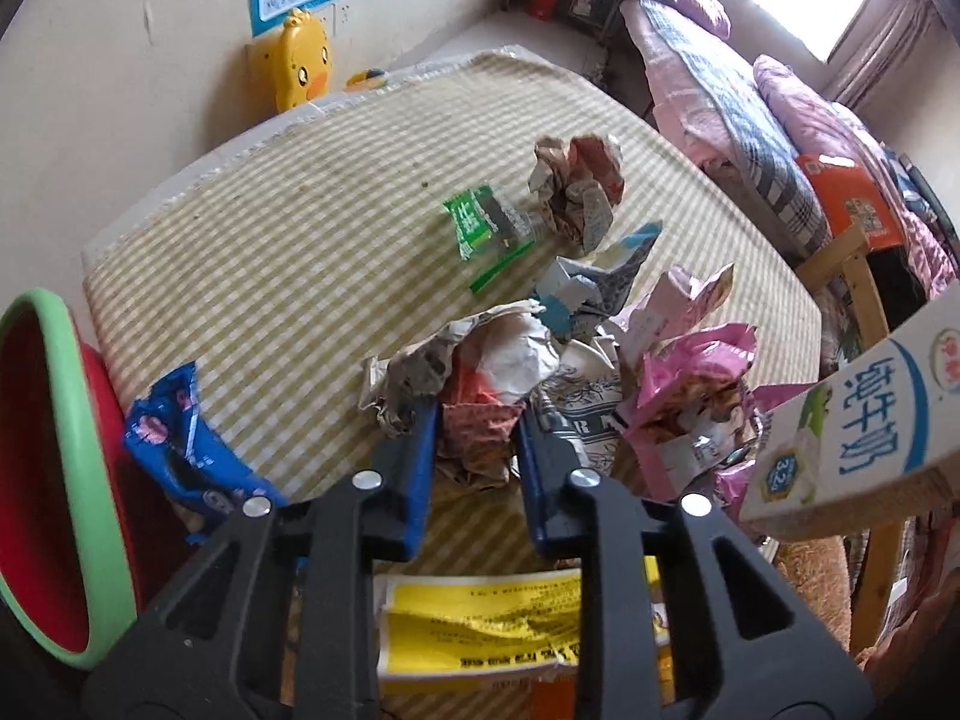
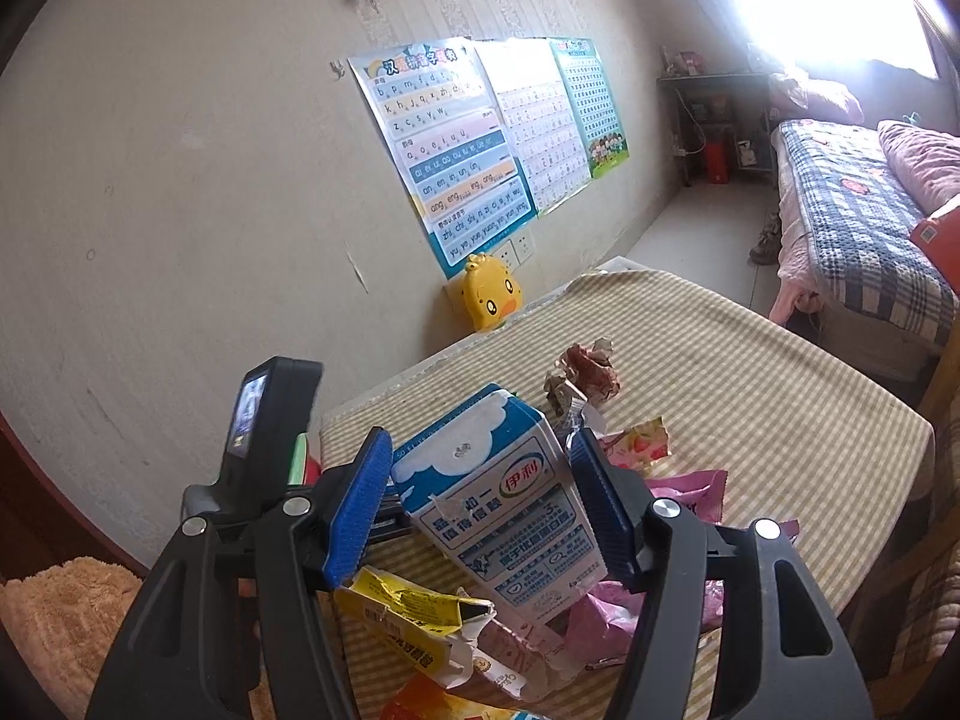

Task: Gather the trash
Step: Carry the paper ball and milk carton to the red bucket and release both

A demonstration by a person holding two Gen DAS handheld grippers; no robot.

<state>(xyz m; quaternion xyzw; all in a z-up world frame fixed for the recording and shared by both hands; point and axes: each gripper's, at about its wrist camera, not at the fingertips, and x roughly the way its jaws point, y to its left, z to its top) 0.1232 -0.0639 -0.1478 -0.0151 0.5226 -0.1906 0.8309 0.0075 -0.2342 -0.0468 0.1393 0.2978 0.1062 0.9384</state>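
Clearing a littered table (image 1: 252,252), the left gripper (image 1: 477,420) is pinching a crumpled paper wad (image 1: 480,372) for the red bin (image 1: 54,468) beside it, while the right gripper (image 2: 480,495) is clamping a milk carton (image 2: 504,504) aloft.

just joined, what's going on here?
A person with a tool in each hand is clearing trash off a checked tablecloth. The right tool holds a milk carton up off the table. The left tool has closed on a crumpled paper wad in the pile. A red bin waits at the table's edge.
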